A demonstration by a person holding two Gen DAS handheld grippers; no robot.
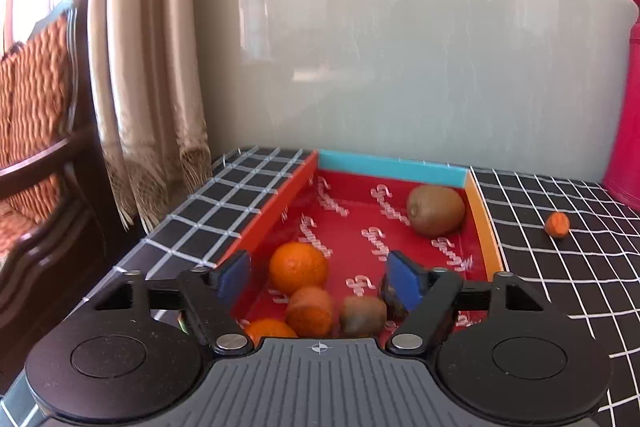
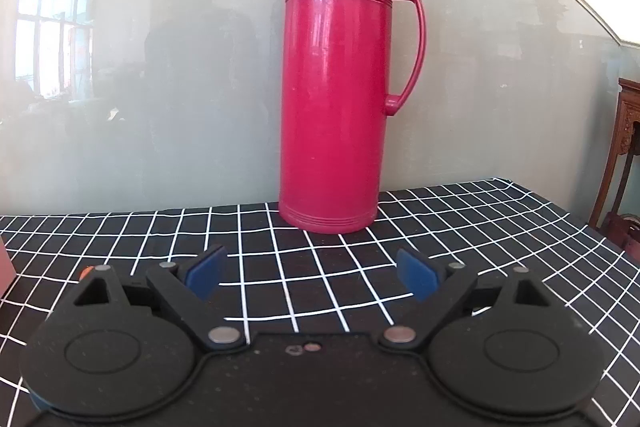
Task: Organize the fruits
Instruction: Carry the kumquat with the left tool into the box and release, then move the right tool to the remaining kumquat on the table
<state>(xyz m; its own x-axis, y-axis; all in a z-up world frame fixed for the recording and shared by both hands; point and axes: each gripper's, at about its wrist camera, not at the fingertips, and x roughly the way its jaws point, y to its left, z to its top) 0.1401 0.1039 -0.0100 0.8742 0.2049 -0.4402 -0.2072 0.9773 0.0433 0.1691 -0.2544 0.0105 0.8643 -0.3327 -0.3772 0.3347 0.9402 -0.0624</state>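
In the left wrist view a red box point(image 1: 276, 203) with a blue back wall holds three oranges: one large point(image 1: 298, 267), one smaller point(image 1: 310, 310), one partly hidden point(image 1: 268, 331) by the gripper body. It also holds a kiwi at the far right point(image 1: 435, 209), a kiwi near the front point(image 1: 362, 314) and a dark fruit point(image 1: 390, 297) behind the right pad. My left gripper point(image 1: 320, 277) is open above the box's near end, empty. A small orange fruit point(image 1: 557, 224) lies on the cloth right of the box. My right gripper point(image 2: 310, 273) is open and empty above the cloth.
A tall red thermos point(image 2: 334, 83) stands against the glossy wall, straight ahead of the right gripper; it also shows in the left wrist view point(image 1: 628, 99). The table has a black cloth with a white grid point(image 2: 460, 227). A curtain point(image 1: 148, 67) and a wooden chair point(image 1: 44, 131) stand left of the table.
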